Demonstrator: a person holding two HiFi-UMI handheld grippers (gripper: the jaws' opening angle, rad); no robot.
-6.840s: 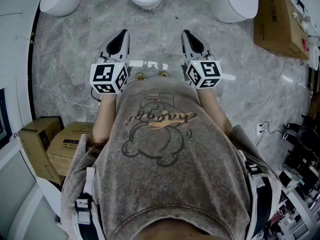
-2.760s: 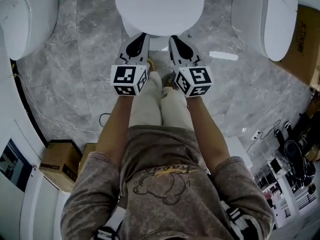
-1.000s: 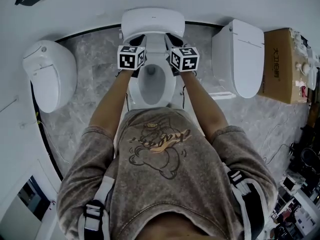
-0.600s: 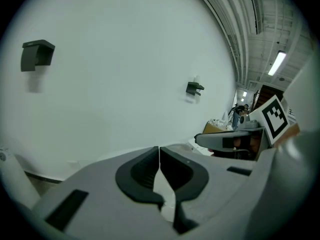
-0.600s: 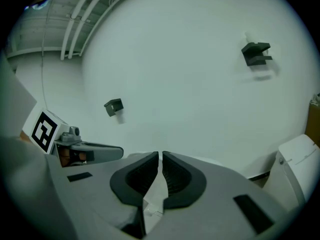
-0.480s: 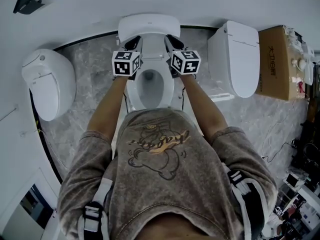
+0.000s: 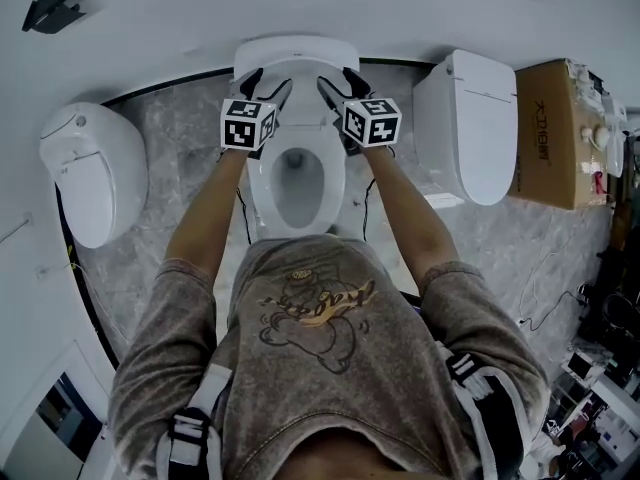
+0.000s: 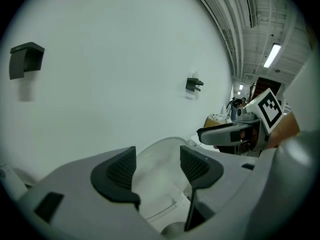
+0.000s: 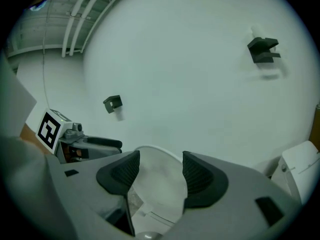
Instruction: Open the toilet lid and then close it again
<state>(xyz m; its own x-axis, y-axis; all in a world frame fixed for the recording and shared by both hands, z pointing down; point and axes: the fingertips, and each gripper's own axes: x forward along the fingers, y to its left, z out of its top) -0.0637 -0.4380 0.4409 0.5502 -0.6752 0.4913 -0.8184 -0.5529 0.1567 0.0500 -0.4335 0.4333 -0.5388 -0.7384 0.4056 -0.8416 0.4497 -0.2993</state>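
Head view: the white oval toilet lid stood raised against the white wall, leaving the white toilet bowl uncovered below it on the grey marbled floor. The left gripper and right gripper were held side by side just in front of the lid, both with jaws spread. A second white toilet stood to the left, a third white toilet to the right, and a brown cardboard box beyond that. Left gripper view: the left gripper had just been opening its jaws; the pads stood wide apart, pressing nothing, with the lid showing in the gap beyond them. A black wall bracket sat high on the wall. Right gripper view: the right gripper had likewise just been opening, pads apart and free, the lid visible between them.
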